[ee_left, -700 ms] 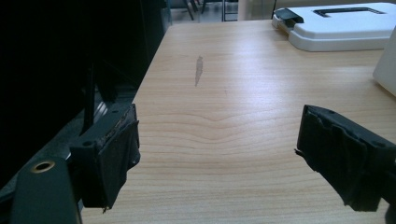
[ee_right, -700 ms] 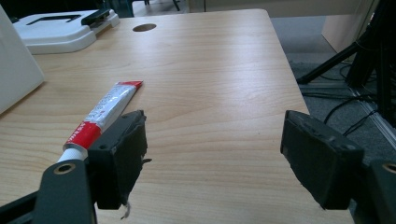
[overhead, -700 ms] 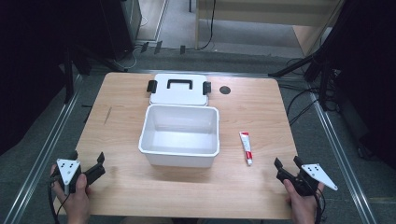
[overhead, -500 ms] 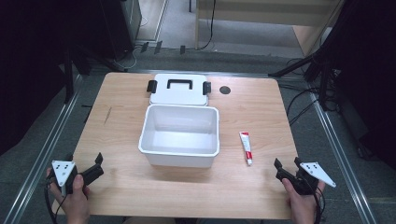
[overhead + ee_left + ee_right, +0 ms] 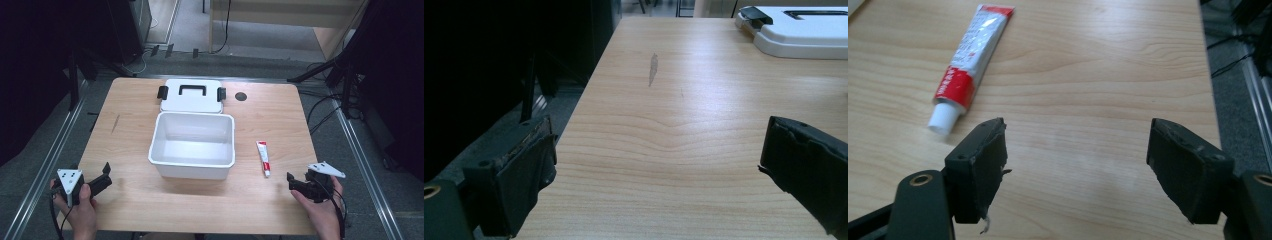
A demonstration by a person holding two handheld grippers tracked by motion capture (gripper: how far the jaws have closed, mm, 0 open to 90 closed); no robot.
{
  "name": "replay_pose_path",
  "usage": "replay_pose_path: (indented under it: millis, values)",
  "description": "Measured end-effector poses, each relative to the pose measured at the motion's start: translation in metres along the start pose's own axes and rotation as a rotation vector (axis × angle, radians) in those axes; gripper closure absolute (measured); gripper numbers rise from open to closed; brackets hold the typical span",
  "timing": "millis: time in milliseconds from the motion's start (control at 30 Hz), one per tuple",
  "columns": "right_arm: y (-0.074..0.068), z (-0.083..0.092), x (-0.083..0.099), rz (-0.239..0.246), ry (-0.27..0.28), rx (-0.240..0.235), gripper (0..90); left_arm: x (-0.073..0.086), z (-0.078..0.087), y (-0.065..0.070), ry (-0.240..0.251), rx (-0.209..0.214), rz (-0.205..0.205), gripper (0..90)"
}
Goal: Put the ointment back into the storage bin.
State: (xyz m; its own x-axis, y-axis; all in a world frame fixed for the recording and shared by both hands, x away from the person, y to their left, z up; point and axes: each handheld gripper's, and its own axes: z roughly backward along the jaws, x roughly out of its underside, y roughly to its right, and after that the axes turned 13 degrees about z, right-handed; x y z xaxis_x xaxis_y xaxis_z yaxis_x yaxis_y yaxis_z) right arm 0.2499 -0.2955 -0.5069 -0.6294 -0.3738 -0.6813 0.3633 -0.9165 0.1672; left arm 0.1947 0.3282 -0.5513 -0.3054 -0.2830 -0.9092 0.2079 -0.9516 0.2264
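1. White and red, the tube [image 5: 263, 158] lies flat on the table [image 5: 135, 105], just right of the box [image 5: 192, 145] and apart from it, its cap toward the near edge.
2. In the right gripper view the tube [image 5: 970, 62] sits far and left of the jaws, with bare wood between them.
3. The right gripper [image 5: 299, 184] hovers at the near right edge, near the tube's cap end but not touching it; its jaws stand wide with nothing between.
4. The left gripper [image 5: 97, 182] waits at the near left corner, well apart from the box, its jaws also spread wide over bare table.
5. The box is open and looks empty; its lid [image 5: 190, 95] lies flat just beyond it on the far side, handle up.
6. As I judge it, the step in hand is the approach: the right hand is lining up on the tube before any grasp.
7. The next move likely calls for carrying the right gripper forward and left, jaws straddling the tube across its narrow width, then closing on it.
8. The tube is flat and low, so the jaws would need to come right down to the wood to catch it.
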Motion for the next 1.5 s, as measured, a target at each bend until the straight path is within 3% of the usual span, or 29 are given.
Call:
replay_pose_path:
  millis: [267,433,633,867,1133,1500]
  values:
    - [-0.016,-0.006,-0.049,0.158,-0.255,-0.067,30.7,0.0,-0.001,0.001,0.006,-0.008,-0.007,2.0]
    - [-0.02,-0.011,-0.071,0.204,-0.36,-0.091,32.8,0.0,-0.001,0.001,0.005,-0.01,-0.007,2.0]
    - [-0.021,-0.021,-0.094,0.174,-0.495,-0.189,38.8,0.0,-0.002,0.003,0.0,-0.018,-0.022,2.0]
    - [-0.028,-0.04,-0.109,0.146,-0.602,-0.237,45.8,0.001,-0.001,0.004,0.007,-0.018,-0.032,2.1]
    - [-0.035,-0.061,-0.124,0.107,-0.664,-0.294,50.0,0.0,-0.002,0.006,-0.01,-0.017,-0.045,2.2]
    - [-0.039,-0.084,-0.136,0.072,-0.721,-0.313,55.1,0.0,-0.004,0.007,-0.015,-0.012,-0.039,2.3]
